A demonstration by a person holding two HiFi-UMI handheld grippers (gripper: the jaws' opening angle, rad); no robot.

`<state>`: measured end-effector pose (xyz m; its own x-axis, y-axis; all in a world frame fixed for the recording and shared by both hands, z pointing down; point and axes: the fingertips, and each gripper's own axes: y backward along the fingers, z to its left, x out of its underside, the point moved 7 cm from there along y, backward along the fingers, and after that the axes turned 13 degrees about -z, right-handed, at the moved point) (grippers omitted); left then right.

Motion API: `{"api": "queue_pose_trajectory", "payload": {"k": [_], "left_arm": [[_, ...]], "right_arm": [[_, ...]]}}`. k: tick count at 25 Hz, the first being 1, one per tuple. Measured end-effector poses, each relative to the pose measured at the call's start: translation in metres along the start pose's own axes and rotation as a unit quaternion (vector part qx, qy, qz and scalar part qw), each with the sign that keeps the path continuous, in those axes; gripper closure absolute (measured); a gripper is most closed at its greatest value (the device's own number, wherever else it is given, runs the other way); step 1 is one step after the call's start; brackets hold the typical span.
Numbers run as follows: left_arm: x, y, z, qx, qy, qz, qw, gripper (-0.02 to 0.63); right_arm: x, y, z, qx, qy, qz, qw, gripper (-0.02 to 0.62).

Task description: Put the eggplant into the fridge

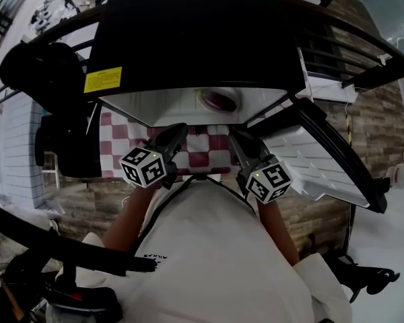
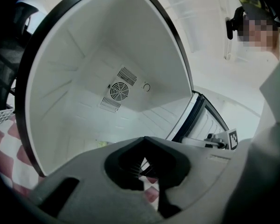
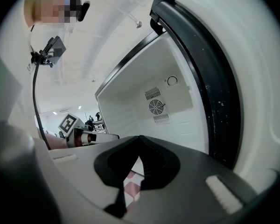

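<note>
The black fridge stands open, its white inside facing me. A purple eggplant lies inside, near the middle. My left gripper and right gripper hover side by side just in front of the opening, both pointing in. The left gripper has its jaws together with nothing between them. In its own view the right gripper also has its jaws meeting, and they hold nothing. Neither gripper view shows the eggplant.
The fridge door hangs open at the right, its white shelves facing in. A red and white checked cloth lies under the grippers. A round fan vent sits on the fridge's back wall. The person's white sleeves fill the foreground.
</note>
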<state>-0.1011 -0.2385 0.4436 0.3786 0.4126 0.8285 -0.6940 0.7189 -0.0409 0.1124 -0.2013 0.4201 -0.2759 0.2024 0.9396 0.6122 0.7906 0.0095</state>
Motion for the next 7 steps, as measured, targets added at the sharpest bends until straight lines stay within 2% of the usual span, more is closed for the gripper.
{"api": "queue_pose_trajectory", "payload": {"k": [7], "left_arm": [[0.0050, -0.0068, 0.0060, -0.005, 0.019, 0.008, 0.9998, 0.600]], "right_arm": [[0.0027, 0.0023, -0.0038, 0.012, 0.000, 0.001, 1.000, 0.589]]}}
